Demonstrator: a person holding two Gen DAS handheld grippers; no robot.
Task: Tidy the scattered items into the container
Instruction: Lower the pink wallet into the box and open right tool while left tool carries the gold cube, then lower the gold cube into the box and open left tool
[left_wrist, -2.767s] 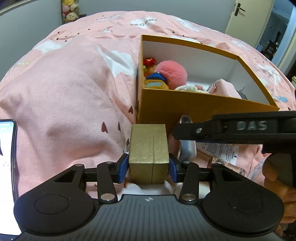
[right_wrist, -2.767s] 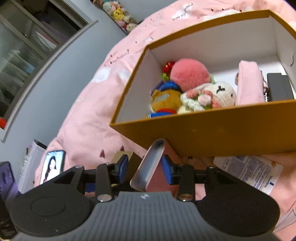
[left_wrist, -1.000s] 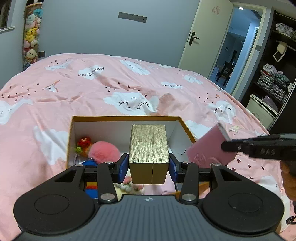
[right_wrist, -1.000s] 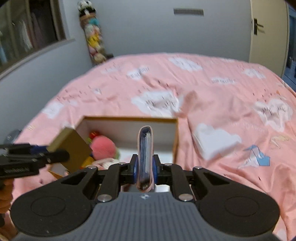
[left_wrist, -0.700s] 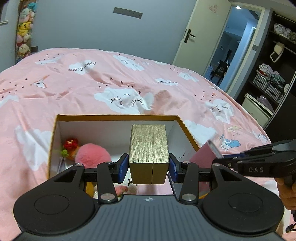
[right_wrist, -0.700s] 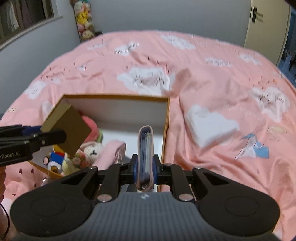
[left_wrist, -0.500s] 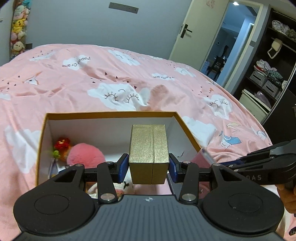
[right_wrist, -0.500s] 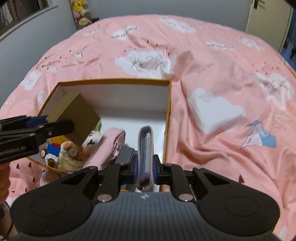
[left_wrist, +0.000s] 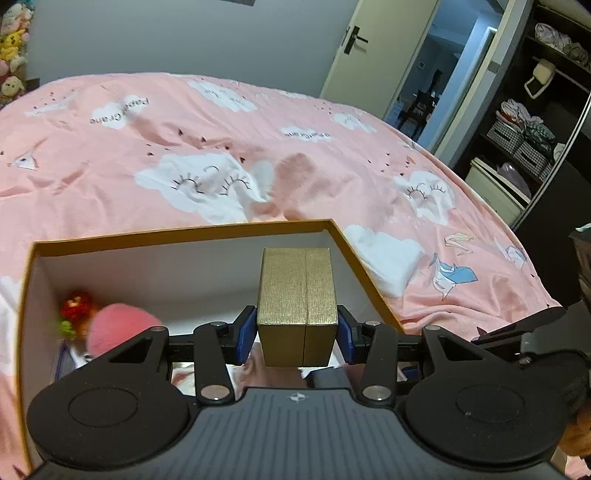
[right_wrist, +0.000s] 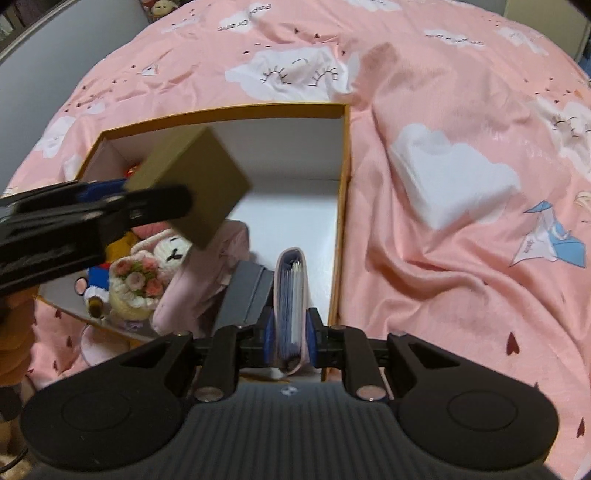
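Note:
My left gripper (left_wrist: 296, 338) is shut on a small gold box (left_wrist: 297, 302) and holds it over the open orange cardboard box (left_wrist: 177, 233). The gold box also shows in the right wrist view (right_wrist: 192, 184), above the toys. My right gripper (right_wrist: 290, 338) is shut on a pink card wallet (right_wrist: 291, 306), held upright over the box's right side near its orange wall (right_wrist: 341, 206). Inside the box lie a pink pompom (left_wrist: 118, 325), a white bunny plush (right_wrist: 170, 251), a pink pouch (right_wrist: 207, 273) and a grey case (right_wrist: 243, 291).
The orange box sits on a pink cloud-print duvet (right_wrist: 461, 221). A door (left_wrist: 373, 55) and dark shelves (left_wrist: 535, 122) stand at the back right. Plush toys (left_wrist: 11, 40) hang on the far left wall.
Both grippers have moved forward and down over the orange box, each with its item still held. The gold box and the wallet now hang above the box's inside.

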